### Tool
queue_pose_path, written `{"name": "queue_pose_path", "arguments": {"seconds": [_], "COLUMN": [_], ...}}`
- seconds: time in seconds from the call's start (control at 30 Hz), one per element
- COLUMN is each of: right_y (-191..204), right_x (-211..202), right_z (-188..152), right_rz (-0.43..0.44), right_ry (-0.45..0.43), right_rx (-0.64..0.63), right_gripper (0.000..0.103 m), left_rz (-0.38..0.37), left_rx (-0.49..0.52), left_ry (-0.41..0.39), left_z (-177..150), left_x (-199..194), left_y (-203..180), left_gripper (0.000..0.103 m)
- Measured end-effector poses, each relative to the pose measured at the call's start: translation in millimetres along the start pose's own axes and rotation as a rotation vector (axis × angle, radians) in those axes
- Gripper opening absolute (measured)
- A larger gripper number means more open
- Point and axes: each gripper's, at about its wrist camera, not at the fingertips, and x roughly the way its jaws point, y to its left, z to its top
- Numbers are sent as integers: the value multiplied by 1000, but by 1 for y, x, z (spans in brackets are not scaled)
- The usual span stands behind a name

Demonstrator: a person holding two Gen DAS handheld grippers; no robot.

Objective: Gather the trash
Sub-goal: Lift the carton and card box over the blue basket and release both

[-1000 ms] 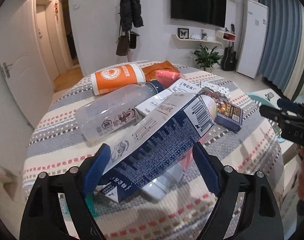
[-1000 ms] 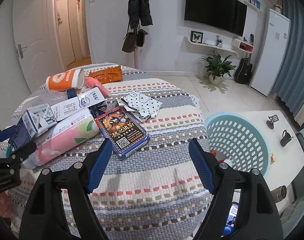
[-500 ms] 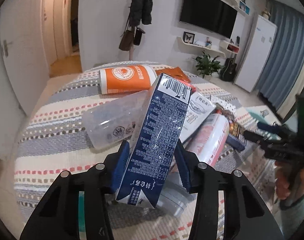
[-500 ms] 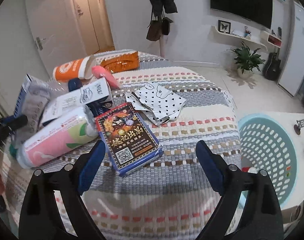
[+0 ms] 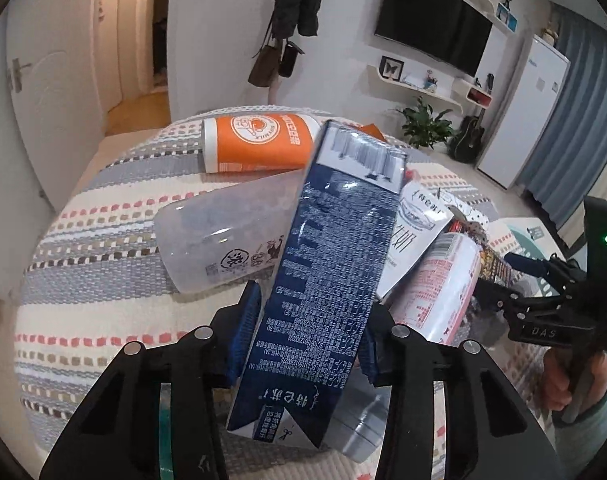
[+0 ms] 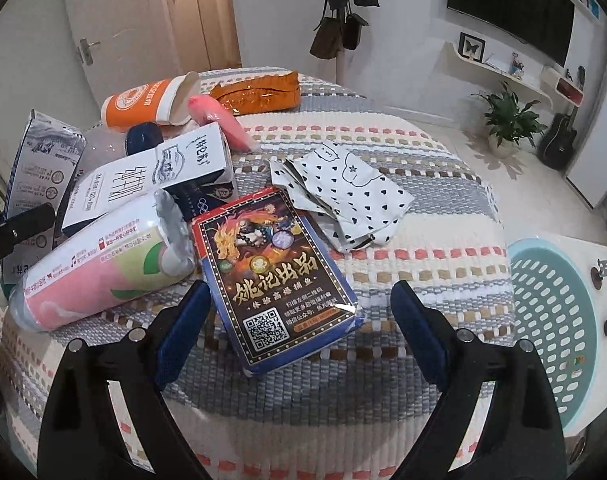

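Note:
My left gripper (image 5: pixel 309 332) is shut on a dark blue milk carton (image 5: pixel 335 264) and holds it upright above the striped round table (image 5: pixel 103 240); the carton also shows in the right wrist view (image 6: pixel 39 176). My right gripper (image 6: pixel 299 320) is open, its fingers on either side of a dark card box with a QR code (image 6: pixel 271 276) lying on the table. It also shows in the left wrist view (image 5: pixel 515 280). A pink cylinder pack (image 6: pixel 103 268), a white carton (image 6: pixel 151 176) and an orange cup (image 6: pixel 151 100) lie nearby.
A teal perforated basket (image 6: pixel 551 320) stands right of the table. A clear plastic bottle (image 5: pixel 219 236), a heart-print white bag (image 6: pixel 343 188), an orange foil bag (image 6: pixel 259 92) and a pink tube (image 6: pixel 219 120) lie on the tablecloth. The table's edge curves close below my right gripper.
My left gripper closed on the blue carton and raised it from lying to upright. My right gripper moved forward and down until its open fingers came around the card box.

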Motion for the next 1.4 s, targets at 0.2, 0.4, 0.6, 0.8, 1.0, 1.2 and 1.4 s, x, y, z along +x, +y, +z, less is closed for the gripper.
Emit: {"name": "queue_pose_path", "arguments": {"seconds": [0.2, 0.4, 0.6, 0.8, 1.0, 1.2, 1.4], "right_y": [6, 8, -2, -11, -42, -91, -147], "right_x": [-3, -16, -39, -70, -117, -153, -168], "right_z": [1, -3, -12, -20, -19, -25, -40], "right_rz": [-3, -7, 19, 20, -28, -84, -173], "right_ry": [-29, -98, -162, -213, -320, -397, -420], "right_rx": [-27, -39, -4, 16, 89, 191, 285], "right_gripper": [71, 67, 65, 64, 64, 64, 64], "left_rz": [23, 28, 19, -15, -68, -137, -197], "left_rx": [-20, -38, -34, -5, 62, 137, 225], "left_ry": [-54, -133, -190, -233, -278, -297, -261], "left_z": [5, 11, 18, 26, 40, 52, 57], "left_x": [-19, -45, -66, -79, -92, -91, -66], "left_y": [-2, -5, -17, -41, -80, -134, -199], "left_gripper": [38, 37, 37, 37, 37, 37, 37]}}
